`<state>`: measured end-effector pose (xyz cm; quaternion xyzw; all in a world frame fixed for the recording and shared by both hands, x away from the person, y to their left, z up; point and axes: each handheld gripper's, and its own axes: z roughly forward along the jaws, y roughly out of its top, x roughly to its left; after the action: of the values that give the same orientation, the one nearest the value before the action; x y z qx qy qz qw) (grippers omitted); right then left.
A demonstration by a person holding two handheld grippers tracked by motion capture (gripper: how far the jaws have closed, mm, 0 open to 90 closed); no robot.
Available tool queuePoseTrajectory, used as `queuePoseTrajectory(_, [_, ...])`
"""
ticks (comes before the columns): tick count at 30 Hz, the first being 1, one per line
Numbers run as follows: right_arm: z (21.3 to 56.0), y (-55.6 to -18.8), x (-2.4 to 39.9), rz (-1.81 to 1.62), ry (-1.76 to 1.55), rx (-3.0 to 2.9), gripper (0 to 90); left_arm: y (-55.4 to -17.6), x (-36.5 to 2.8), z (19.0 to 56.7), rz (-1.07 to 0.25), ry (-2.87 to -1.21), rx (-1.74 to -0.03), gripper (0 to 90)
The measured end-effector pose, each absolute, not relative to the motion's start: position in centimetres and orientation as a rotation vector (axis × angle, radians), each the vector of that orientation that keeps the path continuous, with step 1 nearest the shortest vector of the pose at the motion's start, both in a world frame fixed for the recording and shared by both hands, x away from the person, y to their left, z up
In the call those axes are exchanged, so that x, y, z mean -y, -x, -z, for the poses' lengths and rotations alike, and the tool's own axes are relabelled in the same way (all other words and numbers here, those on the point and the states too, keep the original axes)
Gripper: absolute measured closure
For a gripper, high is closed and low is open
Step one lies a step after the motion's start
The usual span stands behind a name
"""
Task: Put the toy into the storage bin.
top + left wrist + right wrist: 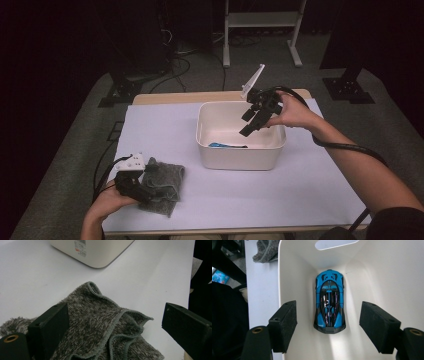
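Right gripper view: blue toy car [329,302] lies in the white bin [294,265], below the right gripper's [328,325] spread, empty jaws.

Black claws [328,325], brass-ringed screw holes

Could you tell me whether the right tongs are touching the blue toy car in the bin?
Apart: the right gripper view shows the tongs open above the car.

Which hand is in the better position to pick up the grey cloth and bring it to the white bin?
Left. The left gripper is at the grey cloth, jaws open with the cloth between them. The right gripper is over the white bin, above the blue toy car.
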<state>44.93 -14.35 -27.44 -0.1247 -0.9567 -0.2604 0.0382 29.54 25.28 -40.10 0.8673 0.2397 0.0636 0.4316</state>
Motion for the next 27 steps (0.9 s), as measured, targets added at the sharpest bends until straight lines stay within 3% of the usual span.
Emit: queuePoseTrajectory(27, [25.0, -41.6, 22.4, 0.955, 0.574, 2.938, 31.4, -29.8, -24.9, 40.7, -0.126, -2.166, -0.591, 6.6])
